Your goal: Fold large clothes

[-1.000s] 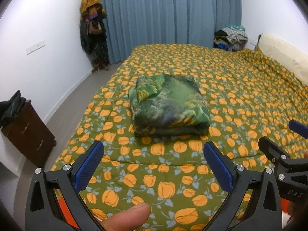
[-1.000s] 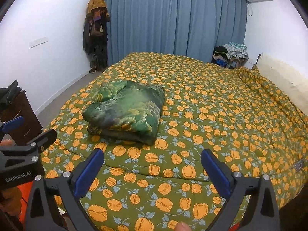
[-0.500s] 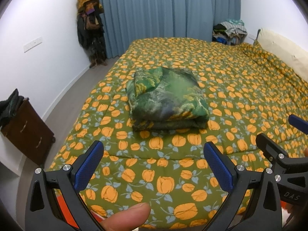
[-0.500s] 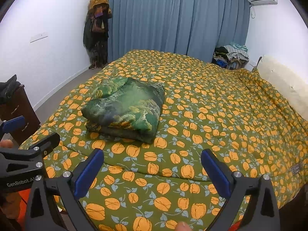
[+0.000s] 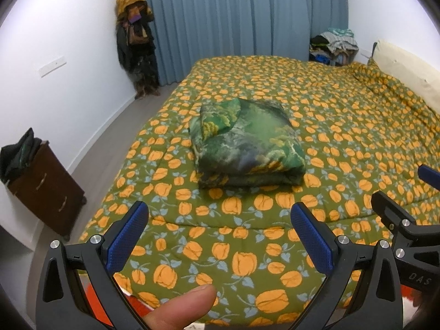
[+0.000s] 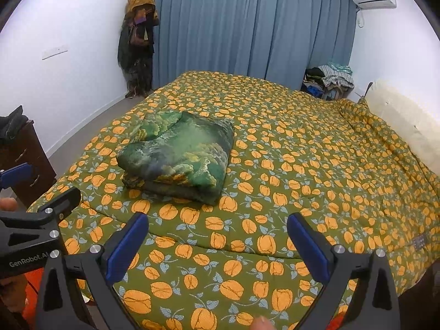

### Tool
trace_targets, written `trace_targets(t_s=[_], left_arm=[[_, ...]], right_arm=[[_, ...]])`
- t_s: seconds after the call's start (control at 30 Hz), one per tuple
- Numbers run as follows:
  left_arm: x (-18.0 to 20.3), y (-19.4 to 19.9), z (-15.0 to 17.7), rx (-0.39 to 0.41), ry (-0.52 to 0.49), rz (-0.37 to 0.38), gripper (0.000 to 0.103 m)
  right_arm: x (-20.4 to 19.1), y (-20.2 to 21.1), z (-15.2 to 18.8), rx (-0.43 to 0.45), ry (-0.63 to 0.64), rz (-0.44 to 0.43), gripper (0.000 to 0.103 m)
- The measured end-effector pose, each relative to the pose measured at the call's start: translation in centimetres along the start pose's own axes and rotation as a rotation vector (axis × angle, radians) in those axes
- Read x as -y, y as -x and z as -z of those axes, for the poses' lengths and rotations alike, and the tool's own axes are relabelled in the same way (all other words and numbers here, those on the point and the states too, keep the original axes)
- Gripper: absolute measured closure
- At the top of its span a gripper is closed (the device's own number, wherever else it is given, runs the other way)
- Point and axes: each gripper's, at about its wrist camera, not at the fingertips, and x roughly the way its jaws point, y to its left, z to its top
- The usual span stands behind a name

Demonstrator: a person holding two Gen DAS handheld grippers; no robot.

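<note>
The green bundle [image 5: 247, 143] lies folded into a thick pad at mid-frame in the left view, left of centre in the right view, resting on the quilt [image 5: 343, 126]. It looks finished: layers stacked, folded edge toward the cameras. Its long axis runs from the frame bottom up toward the curtain [image 5: 236, 19]. Probably for that reason, both tools hang clear of it at the bottom edge, left gripper [image 5: 220, 233] and right gripper [image 6: 218, 240] spread wide, holding nothing.
</note>
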Motion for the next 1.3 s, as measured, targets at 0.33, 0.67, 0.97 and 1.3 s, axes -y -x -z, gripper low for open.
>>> trace_targets(t_s=[0.33, 0.67, 0.97, 1.3], left_arm=[[0.01, 0.03, 0.13, -0.004, -0.002, 0.000, 0.000], [0.36, 0.14, 0.13, -0.003, -0.005, 0.001, 0.001], [0.45, 0.10, 0.09, -0.004, -0.004, -0.003, 0.000], [0.55, 0.08, 0.09, -0.004, -0.003, -0.003, 0.001]], right_arm=[[0.03, -0.04, 0.16, -0.013, -0.010, 0.004, 0.001], [-0.02, 0.07, 0.29, -0.019, -0.012, -0.002, 0.001], [-0.06, 0.09, 0.25, -0.017, -0.014, -0.002, 0.001], [-0.09, 0.07, 0.27, -0.019, -0.014, -0.002, 0.001]])
